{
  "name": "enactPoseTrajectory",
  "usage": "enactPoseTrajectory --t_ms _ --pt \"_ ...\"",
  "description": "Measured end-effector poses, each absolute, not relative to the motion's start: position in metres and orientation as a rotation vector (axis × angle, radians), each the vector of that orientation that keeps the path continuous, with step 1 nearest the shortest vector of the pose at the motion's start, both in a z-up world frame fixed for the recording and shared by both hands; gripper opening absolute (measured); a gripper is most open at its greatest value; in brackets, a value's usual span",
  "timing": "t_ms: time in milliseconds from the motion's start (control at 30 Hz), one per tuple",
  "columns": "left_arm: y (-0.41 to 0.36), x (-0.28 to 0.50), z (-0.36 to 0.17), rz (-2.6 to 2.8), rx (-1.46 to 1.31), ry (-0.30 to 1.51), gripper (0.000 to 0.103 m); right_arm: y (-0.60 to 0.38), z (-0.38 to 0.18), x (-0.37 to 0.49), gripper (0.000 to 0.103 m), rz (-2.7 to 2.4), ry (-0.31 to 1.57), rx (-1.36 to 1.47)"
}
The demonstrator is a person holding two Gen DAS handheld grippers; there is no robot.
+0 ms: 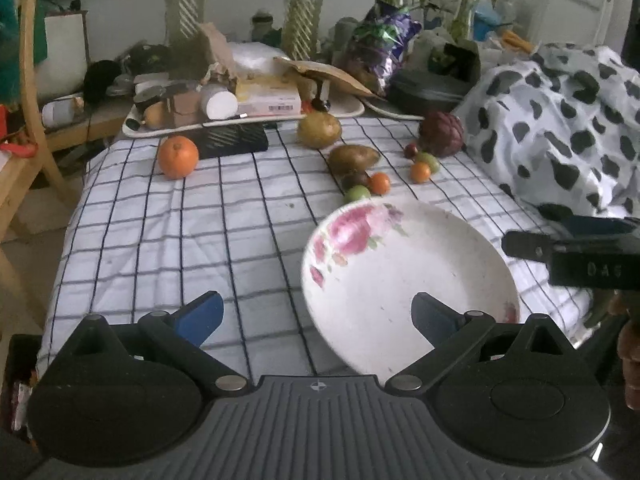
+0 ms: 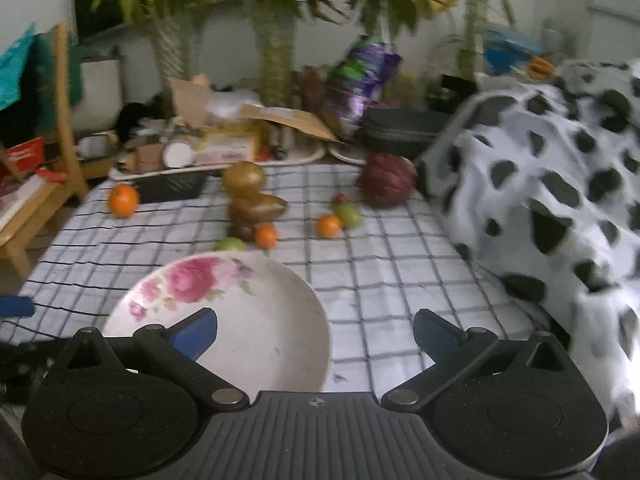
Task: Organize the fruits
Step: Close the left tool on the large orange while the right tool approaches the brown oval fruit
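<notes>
A white plate with pink roses (image 1: 404, 272) (image 2: 256, 320) lies empty on the checked cloth near me. Beyond it lie loose fruits: an orange (image 1: 177, 157) (image 2: 123, 199) at the left, two brown-green mangoes (image 1: 319, 129) (image 1: 353, 158), a purple artichoke-like fruit (image 1: 441, 133) (image 2: 387, 179), and several small orange, green and dark fruits (image 1: 379, 183) (image 2: 329, 225). My left gripper (image 1: 318, 316) is open and empty, its right finger over the plate's near edge. My right gripper (image 2: 316, 334) is open and empty, its left finger over the plate. The right gripper also shows at the right edge of the left wrist view (image 1: 576, 254).
A cluttered tray (image 1: 240, 120) with boxes and jars stands at the table's far edge, with a black case (image 1: 428, 90), potted plants (image 1: 300, 20) and a foil bag behind. A black-spotted white blanket (image 1: 560, 128) (image 2: 540, 200) is heaped at the right. A wooden chair (image 1: 32, 100) stands left.
</notes>
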State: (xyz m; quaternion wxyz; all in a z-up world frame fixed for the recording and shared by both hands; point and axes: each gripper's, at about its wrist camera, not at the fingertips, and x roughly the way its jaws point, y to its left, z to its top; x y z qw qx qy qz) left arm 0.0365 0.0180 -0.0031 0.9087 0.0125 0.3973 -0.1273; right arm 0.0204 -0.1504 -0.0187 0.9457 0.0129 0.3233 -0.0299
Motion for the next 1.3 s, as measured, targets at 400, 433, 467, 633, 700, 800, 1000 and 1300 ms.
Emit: enactPoseTrajectory --t_ms 400,433,467,633,700,800,1000,1300 --pt "0.050 0.089 -0.006 -0.274 0.004 0.826 0.102 -0.163 -0.039 0.077 0.103 0.048 0.756 0.068" --pt "0.050 0.094 -0.006 -0.278 0.010 0.823 0.102 -0.164 -0.039 0.081 0.103 0.051 0.757 0.068" --pt "0.051 0.099 -0.007 -0.282 0.019 0.821 0.102 -0.165 -0.039 0.086 0.103 0.051 0.762 0.070" --pt "0.053 0.122 -0.007 -0.259 0.077 0.797 0.102 -0.171 -0.040 0.104 0.103 0.077 0.773 0.082" --pt "0.057 0.133 -0.007 -0.253 0.082 0.785 0.102 -0.172 -0.041 0.111 0.103 0.087 0.778 0.070" --pt "0.066 0.152 -0.008 -0.219 0.068 0.783 0.102 -0.173 -0.042 0.119 0.103 0.116 0.777 0.065" --pt "0.085 0.187 -0.012 -0.170 0.038 0.759 0.102 -0.169 -0.047 0.141 0.103 0.143 0.786 0.016" --pt "0.092 0.235 -0.031 -0.150 0.120 0.770 0.082 -0.161 -0.050 0.174 0.103 0.200 0.765 -0.044"
